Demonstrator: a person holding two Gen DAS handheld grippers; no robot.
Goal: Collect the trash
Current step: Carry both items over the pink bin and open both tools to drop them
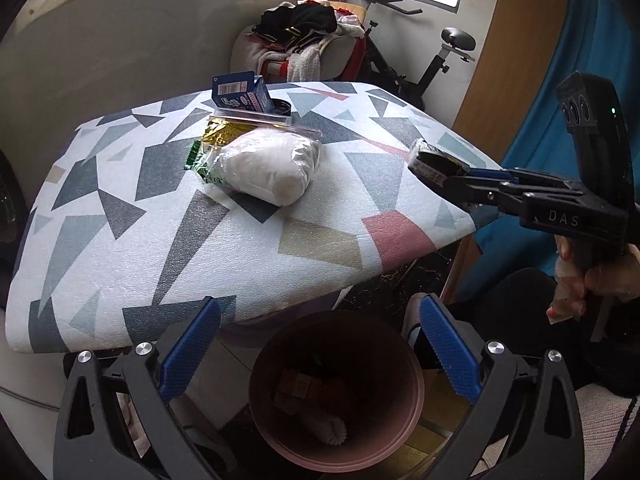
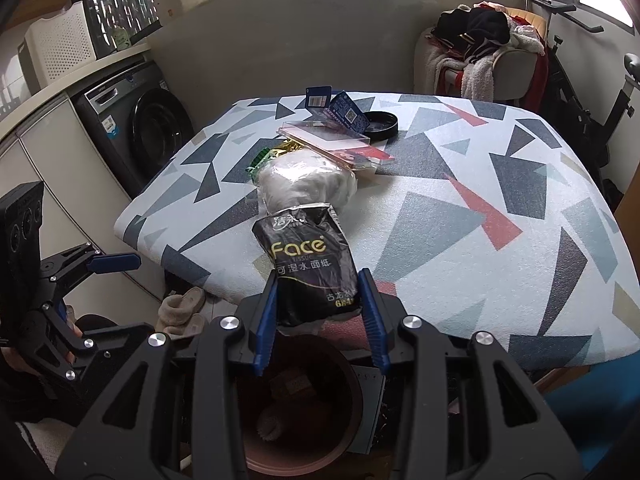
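My right gripper point(image 2: 319, 278) is shut on a black tissue pack point(image 2: 308, 256) printed "Face", held over the table's near edge above the pinkish bin point(image 2: 358, 396). From the left wrist view that gripper point(image 1: 436, 166) comes in from the right with the pack point(image 1: 434, 162) in its tips. My left gripper point(image 1: 318, 312) stands wide open with nothing between its fingers, right over the bin point(image 1: 414, 400), which holds some rubbish. On the patterned table point(image 1: 120, 240) lie a white bundle in clear plastic point(image 1: 268, 168), a green and gold wrapper point(image 1: 200, 152), a clear flat case point(image 1: 256, 118) and a blue carton point(image 1: 240, 90).
A black round lid point(image 2: 380, 122) sits beside the carton. A washing machine point(image 2: 140, 128) stands left of the table, slippers point(image 2: 180, 308) lie on the floor by it. Behind are a chair heaped with clothes point(image 1: 308, 40) and an exercise bike point(image 1: 440, 60).
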